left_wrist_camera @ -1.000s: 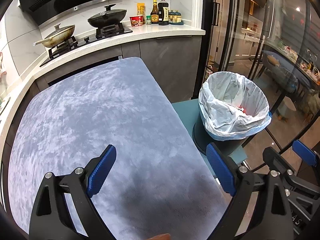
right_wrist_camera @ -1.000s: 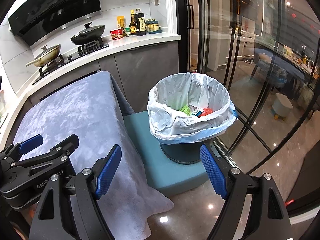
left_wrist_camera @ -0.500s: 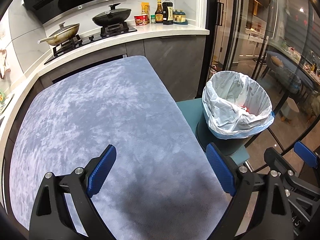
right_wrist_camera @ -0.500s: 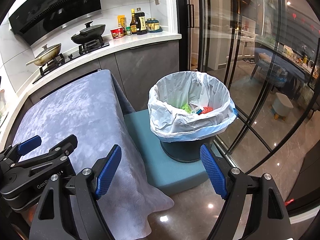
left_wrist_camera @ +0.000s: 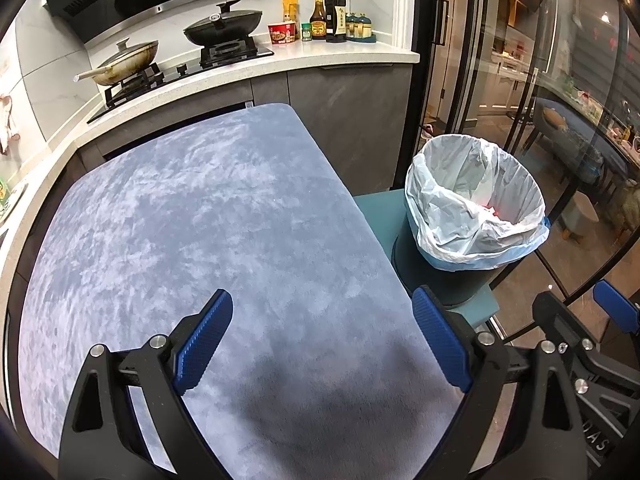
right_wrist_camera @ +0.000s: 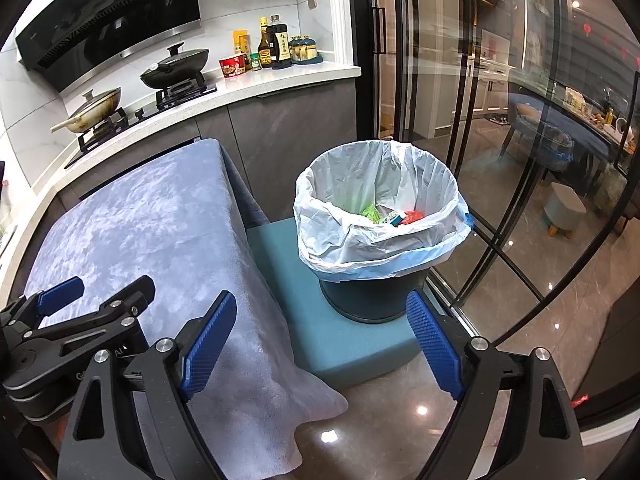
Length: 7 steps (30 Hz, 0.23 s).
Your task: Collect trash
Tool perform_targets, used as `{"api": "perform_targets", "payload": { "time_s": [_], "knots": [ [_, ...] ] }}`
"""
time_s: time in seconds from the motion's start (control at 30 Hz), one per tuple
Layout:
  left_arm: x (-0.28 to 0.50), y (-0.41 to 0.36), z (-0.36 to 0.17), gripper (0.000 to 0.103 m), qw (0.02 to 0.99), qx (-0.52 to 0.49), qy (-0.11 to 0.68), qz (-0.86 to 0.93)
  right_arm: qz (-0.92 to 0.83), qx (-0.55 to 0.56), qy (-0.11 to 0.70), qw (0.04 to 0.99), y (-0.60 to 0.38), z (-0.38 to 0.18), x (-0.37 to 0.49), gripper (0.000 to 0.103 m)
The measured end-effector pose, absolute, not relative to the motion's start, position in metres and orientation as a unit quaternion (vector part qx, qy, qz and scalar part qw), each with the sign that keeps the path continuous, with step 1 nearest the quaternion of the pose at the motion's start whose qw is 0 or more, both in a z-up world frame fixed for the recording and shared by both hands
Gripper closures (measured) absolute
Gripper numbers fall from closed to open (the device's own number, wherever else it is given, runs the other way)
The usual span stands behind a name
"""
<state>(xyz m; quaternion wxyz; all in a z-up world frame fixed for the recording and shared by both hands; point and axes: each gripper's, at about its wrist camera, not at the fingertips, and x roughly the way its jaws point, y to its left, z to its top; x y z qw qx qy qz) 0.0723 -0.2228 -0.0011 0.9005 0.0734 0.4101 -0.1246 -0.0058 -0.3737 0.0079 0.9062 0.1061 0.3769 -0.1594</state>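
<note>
Gaping wide, left tongs [left_wrist_camera: 322, 344] and right tongs [right_wrist_camera: 320, 342] grip nothing.

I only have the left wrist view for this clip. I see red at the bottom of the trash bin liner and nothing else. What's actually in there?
Observer: The right wrist view shows green wrappers, a small blue-and-white carton and a red wrapper in the trash bin.
Reviewer: Is the right gripper holding anything?
Observer: No, the right gripper is open and empty.
Reviewer: What does the bin stand on?
Observer: A teal cushioned stool, beside the cloth-covered table.
</note>
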Motion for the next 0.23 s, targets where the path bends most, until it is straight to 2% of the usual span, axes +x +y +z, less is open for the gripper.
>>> {"api": "perform_targets", "payload": {
  "time_s": [0.23],
  "knots": [
    [0.0717,-0.2211,-0.0028,0.016,0.9,0.067,0.413,-0.123,-0.157,0.109,0.385,0.903,-0.3776,0.0064,-0.0041,0.016]
  ]
}}
